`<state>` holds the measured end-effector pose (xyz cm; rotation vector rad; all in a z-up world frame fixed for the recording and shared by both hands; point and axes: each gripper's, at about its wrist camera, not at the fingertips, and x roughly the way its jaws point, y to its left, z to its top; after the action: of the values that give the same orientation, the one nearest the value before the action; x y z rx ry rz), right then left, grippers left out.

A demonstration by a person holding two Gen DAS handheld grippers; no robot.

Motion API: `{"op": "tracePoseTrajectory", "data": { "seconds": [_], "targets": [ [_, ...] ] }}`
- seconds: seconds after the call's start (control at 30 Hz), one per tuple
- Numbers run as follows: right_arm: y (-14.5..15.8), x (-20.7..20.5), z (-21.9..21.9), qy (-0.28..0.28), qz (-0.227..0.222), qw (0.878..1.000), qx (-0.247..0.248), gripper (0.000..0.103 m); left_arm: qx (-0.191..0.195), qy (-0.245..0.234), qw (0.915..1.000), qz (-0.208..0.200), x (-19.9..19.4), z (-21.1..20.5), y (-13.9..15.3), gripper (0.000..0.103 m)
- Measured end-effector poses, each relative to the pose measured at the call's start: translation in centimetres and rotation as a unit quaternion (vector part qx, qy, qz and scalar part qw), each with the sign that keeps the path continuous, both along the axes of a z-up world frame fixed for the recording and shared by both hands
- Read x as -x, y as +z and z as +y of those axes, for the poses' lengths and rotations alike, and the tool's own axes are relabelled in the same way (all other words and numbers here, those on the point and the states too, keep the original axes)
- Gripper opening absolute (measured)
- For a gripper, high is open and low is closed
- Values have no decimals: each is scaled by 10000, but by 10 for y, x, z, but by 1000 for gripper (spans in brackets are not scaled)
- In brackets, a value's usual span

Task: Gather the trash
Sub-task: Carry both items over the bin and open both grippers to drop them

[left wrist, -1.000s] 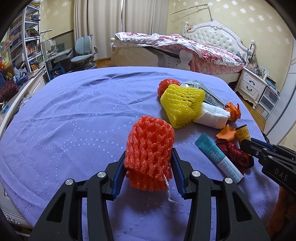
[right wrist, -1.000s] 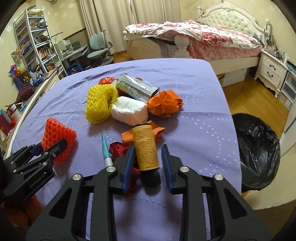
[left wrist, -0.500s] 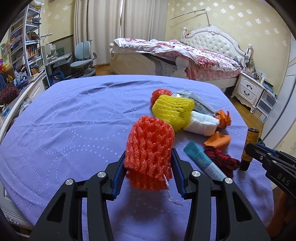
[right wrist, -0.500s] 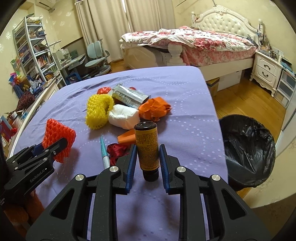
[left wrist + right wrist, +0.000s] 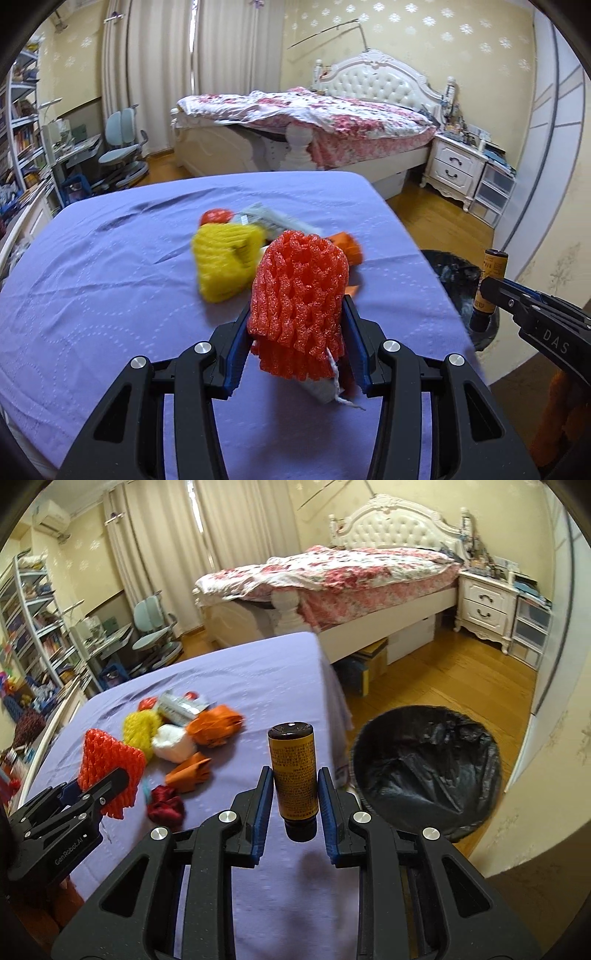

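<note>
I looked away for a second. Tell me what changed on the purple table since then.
The right gripper closed on the small brown bottle with the yellow label, lifted it off the purple tablecloth and carried it right, toward the black-lined trash bin. The left gripper kept its hold on the red foam fruit net. The remaining pile stayed put.

On the desk (image 5: 258, 686) the trash lies in a cluster toward its left half: a foam net (image 5: 138, 725) with a wrapper (image 5: 181, 705) behind it, a wad (image 5: 173, 744) to its right, crumpled paper (image 5: 218, 723) right of that. The bin (image 5: 424, 768) stands on the floor beside the desk's right edge. Behind the desk stands the bed (image 5: 332, 576), a nightstand (image 5: 484, 605) to its right, and shelves (image 5: 33, 635) on the far left.
</note>
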<state>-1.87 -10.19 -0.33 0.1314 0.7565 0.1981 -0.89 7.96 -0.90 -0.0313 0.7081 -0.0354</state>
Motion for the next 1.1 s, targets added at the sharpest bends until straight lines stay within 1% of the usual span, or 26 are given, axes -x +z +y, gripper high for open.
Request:
{"op": "tracePoseTrajectory", "data": {
  "seconds": [0.17, 0.33, 0.57, 0.7, 0.83, 0.93, 1.1],
  "targets": [
    [0, -6, -36, -363, -33, 9993, 36, 24, -72, -345, 9993, -122, -15, -36, 6, 46],
    [-7, -20, -70, -691, 4, 9976, 79, 24, -94, -656, 9977, -150, -35, -74, 5, 46],
    [-26, -41, -106, -956, 224, 9952, 1, 24, -226, -979, 9949, -48, -66, -123, -11, 46],
    [-37, -51, -120, -1056, 354, 9938, -41, 24, -383, -1108, 9931, 70, -81, -150, -25, 46],
    [-49, -61, -131, -1117, 505, 9924, -87, 24, -489, -1146, 9920, 224, -97, -166, -37, 46],
    [-55, -69, -139, -1162, 594, 9913, -148, 24, -511, -1149, 9917, 276, -104, -174, -39, 46],
    [-63, -80, -147, -1215, 693, 9900, -201, 24, -529, -1147, 9917, 246, -113, -184, -38, 47]
  ]
}}
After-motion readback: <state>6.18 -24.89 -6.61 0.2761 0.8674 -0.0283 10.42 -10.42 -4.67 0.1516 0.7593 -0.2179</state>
